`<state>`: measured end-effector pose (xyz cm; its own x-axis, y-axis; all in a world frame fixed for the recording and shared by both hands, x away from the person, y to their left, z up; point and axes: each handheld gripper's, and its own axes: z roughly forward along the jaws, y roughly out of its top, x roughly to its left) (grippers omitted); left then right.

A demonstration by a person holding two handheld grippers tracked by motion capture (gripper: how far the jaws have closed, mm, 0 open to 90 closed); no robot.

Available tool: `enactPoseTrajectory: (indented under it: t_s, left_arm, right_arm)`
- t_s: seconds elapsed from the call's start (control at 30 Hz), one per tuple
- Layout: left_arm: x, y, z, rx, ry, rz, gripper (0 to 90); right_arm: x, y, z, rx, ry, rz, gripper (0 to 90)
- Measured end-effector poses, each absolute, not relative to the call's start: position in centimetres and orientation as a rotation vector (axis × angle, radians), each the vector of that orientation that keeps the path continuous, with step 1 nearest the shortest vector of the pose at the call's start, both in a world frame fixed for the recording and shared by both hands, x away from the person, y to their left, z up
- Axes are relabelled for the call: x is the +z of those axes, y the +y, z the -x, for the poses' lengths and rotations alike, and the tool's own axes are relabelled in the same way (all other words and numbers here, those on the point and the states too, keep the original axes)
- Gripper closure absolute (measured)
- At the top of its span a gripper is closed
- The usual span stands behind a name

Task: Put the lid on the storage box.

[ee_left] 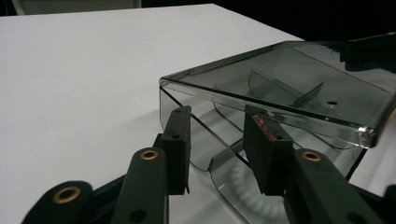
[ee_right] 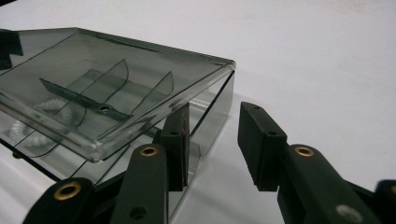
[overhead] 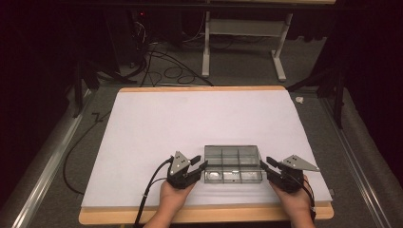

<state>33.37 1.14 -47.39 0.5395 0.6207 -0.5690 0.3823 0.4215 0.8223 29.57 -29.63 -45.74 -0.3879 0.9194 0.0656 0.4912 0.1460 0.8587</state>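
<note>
Smoky clear plastic, the box (overhead: 233, 164) has a shut lid and curved dividers, sitting near the counter's (overhead: 199, 118) front edge between left tool (overhead: 196, 166) and right tool (overhead: 269, 167), both parted, gripping nothing.

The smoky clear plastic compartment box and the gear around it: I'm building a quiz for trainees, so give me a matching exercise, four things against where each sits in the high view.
Things:
1. smoky clear plastic compartment box
2. left gripper
3. right gripper
4. white table cover

Places:
A. at the box's right end, jaws apart
B. spread over the wooden tabletop, under everything
C. near the table's front edge, between the two grippers
D. at the box's left end, jaws apart

Pairs: 1-C, 2-D, 3-A, 4-B
</note>
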Motion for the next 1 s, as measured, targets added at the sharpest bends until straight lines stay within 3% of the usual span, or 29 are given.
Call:
enactPoseTrajectory:
  t_s: [1.0]
  left_arm:
    - [-47.6,1.5,-31.9,0.192,1.028,-1.222,61.7]
  right_arm:
    - [-46.6,-29.7,-29.4,1.151,1.930,-1.348,66.1]
